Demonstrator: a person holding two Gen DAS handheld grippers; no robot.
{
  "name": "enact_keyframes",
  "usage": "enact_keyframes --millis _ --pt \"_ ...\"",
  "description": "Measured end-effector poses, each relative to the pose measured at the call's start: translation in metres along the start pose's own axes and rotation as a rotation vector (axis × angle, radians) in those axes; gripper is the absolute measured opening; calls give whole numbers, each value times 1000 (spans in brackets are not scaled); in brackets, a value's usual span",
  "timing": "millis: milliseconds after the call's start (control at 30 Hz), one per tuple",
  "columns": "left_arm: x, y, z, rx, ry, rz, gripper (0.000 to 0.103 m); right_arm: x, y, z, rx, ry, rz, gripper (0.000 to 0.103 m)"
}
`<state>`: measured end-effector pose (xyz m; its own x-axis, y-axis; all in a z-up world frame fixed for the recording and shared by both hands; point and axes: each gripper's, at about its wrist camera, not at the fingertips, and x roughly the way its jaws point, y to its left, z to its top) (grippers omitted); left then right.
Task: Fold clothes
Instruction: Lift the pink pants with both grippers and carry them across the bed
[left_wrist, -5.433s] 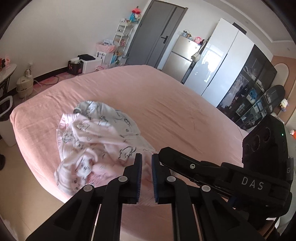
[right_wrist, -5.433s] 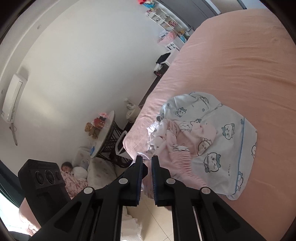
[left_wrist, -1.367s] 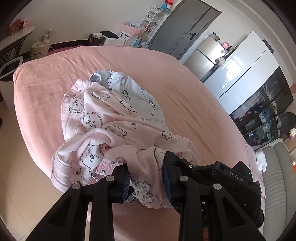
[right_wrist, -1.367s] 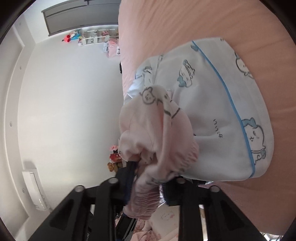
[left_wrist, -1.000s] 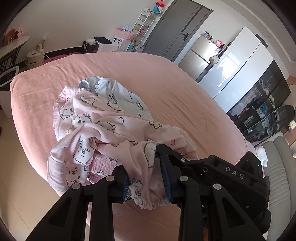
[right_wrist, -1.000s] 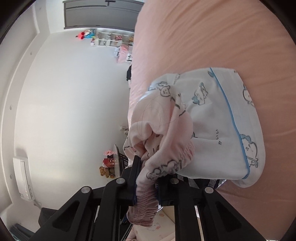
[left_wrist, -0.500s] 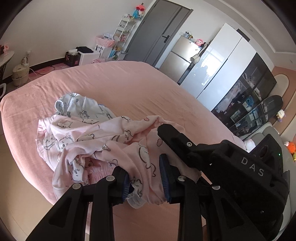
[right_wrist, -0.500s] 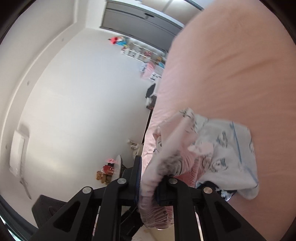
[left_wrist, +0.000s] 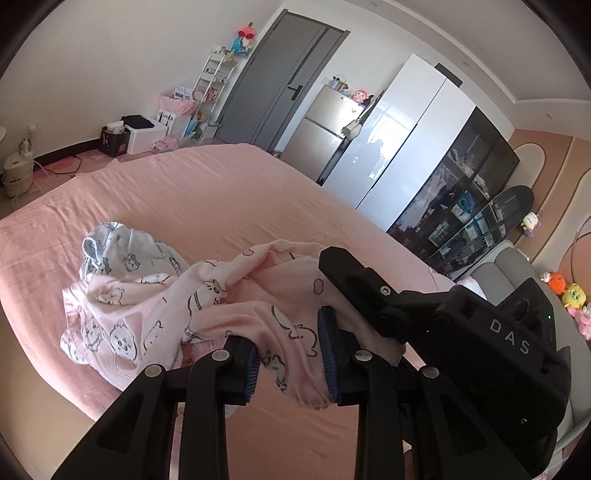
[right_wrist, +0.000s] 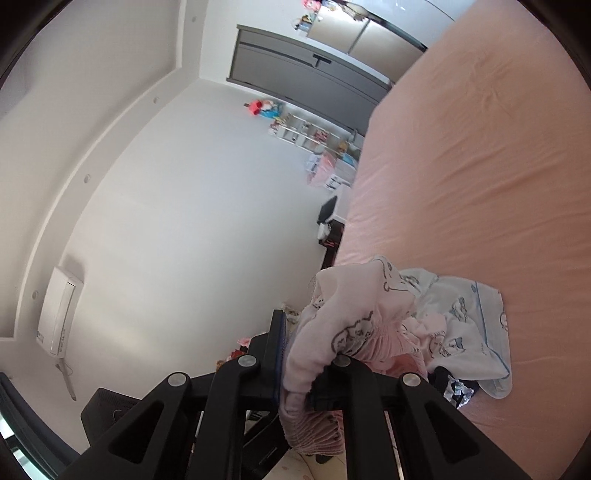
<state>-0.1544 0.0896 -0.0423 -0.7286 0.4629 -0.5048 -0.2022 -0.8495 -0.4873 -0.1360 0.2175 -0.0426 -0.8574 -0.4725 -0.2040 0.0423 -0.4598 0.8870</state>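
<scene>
— What is each gripper doing?

— The left gripper (left_wrist: 290, 356) is clamping a bunched fold of the pink garment (left_wrist: 236, 302) between its blue pads. The right gripper (right_wrist: 306, 363) is pinching the same garment's gathered elastic edge (right_wrist: 347, 343); that edge is spilling over its fingers.

— Where is the garment lying?

— It is trailing from both grippers down to the near corner of the pink bed (left_wrist: 207, 195), overlapping a pale blue printed garment (left_wrist: 122, 254) beside the mattress edge.

— Is there room to move?

— Bare sheet is stretching wide beyond the pile.
</scene>
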Motion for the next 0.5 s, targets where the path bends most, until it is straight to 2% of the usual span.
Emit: enact_keyframes --millis 200,300,500 --pt "-19 -37 7 50 -40 -60 25 -37 32 10 -50 -81 9 9" --pt "-25 -59 8 79 -49 -93 25 -63 48 17 -95 -126 -33 9" --pt "-31 -108 9 150 -54 -167 25 -113 68 32 -137 -221 -54 8"
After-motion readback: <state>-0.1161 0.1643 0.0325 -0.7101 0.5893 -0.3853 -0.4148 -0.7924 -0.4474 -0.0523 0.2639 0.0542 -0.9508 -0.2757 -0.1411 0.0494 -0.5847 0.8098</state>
